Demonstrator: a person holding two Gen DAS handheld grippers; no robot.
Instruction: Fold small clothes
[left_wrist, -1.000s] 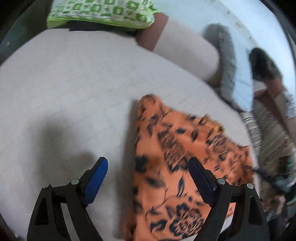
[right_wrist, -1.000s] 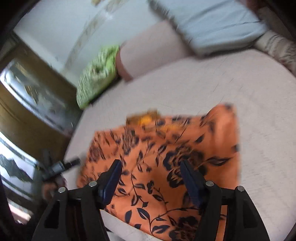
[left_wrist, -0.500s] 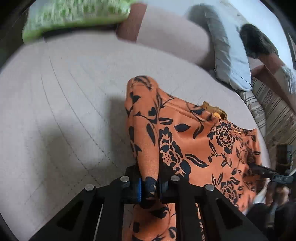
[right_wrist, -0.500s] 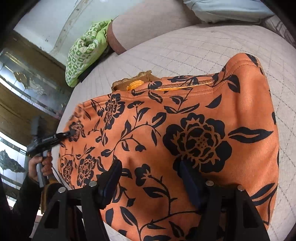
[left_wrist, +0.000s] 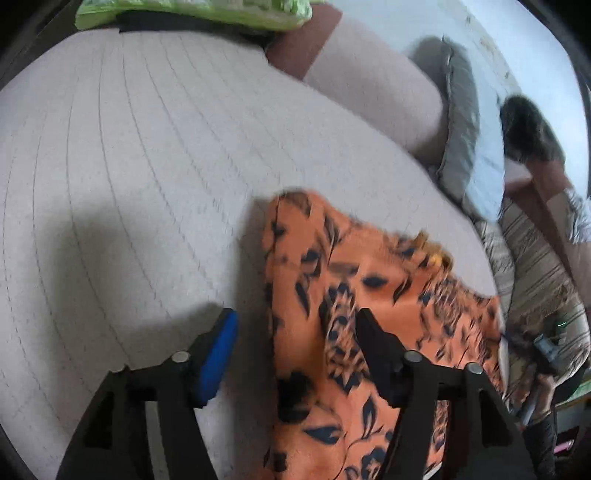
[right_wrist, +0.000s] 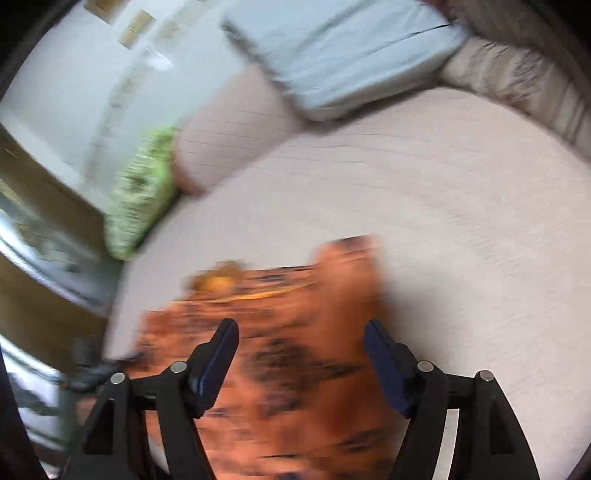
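Lying flat on the quilted beige bed (left_wrist: 147, 166), the orange garment with black flowers (left_wrist: 369, 295) occupies the near edge of the mattress, its folded left border running away from the camera. The left gripper (left_wrist: 295, 332) hovers over that border with its jaws released, having just been opening; the blue-padded finger stands over bare bedding and the other finger over the cloth, neither pressing on it. In the right wrist view, heavily blurred, the right gripper (right_wrist: 301, 339) likewise stands unclenched above the garment (right_wrist: 295, 369), its jaws having just opened a little wider, with cloth beneath them but not gripped. At the far edge of the bed lie a beige bolster (left_wrist: 369, 81), a green patterned pillow (right_wrist: 140, 195) and a pale blue pillow (right_wrist: 332, 55).
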